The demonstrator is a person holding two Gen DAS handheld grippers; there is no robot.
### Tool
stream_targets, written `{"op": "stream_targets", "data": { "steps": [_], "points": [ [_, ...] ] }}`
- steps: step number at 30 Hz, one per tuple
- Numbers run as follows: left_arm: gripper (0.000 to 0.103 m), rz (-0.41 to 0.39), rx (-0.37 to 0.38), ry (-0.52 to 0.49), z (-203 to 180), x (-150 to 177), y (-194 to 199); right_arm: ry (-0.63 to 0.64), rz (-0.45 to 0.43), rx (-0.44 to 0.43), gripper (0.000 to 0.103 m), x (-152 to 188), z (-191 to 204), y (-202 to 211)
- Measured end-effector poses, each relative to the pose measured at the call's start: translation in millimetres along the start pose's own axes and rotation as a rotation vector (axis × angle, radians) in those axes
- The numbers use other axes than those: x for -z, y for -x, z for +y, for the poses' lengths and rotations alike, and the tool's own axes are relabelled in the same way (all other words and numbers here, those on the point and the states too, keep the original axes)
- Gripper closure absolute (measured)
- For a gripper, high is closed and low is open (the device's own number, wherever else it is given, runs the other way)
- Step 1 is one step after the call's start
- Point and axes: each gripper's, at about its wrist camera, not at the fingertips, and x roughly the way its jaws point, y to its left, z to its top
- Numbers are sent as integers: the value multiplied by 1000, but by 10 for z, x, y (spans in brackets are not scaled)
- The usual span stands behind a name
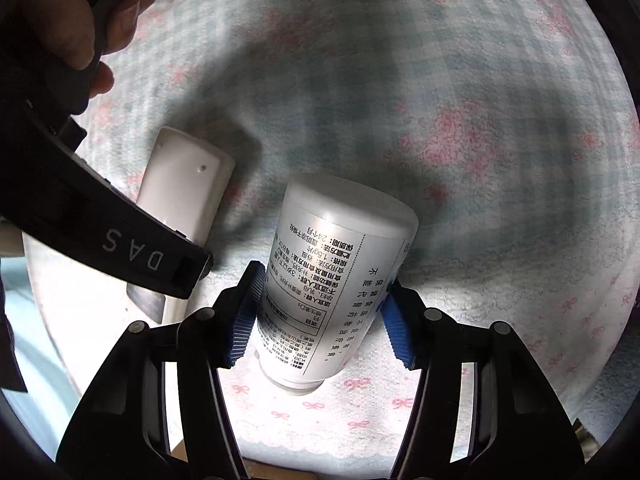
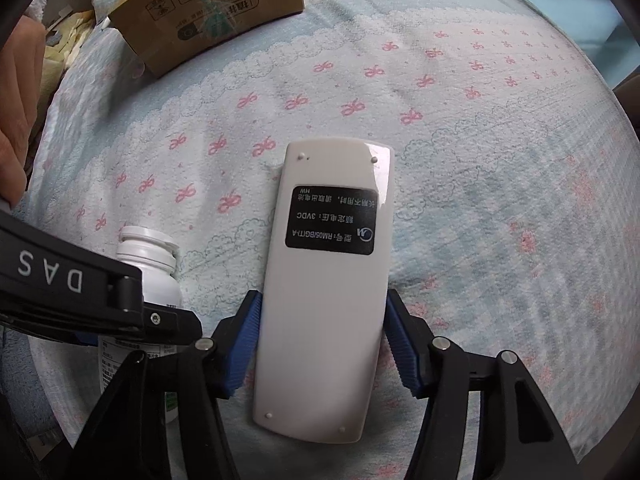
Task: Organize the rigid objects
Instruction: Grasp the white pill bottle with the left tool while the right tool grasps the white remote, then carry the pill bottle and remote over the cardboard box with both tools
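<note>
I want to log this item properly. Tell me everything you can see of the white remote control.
The white plastic remote control is a long, rounded slab lying face down on the floral cloth. Its back shows a black label with white print and small bumps near the corners. The right tongs grip its long sides with blue ribbed pads. The white pill bottle lies alongside, apart from it.

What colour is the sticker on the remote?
Black with white writing, on the white remote; the right wrist view shows it best.
</note>
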Motion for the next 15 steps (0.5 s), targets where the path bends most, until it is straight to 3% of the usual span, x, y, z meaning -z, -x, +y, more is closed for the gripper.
{"op": "stream_targets", "data": {
  "steps": [3, 9, 15],
  "points": [
    [52, -10, 31, 95, 128, 126, 94, -49, -5, -10, 48, -9, -23, 28],
    [53, -37, 140, 386, 541, 503, 276, -193, -40, -59, 48, 1, -145, 160],
    [54, -67, 202, 637, 877, 976, 441, -268, -51, -80, 48, -7, -180, 288]
  ]
}}
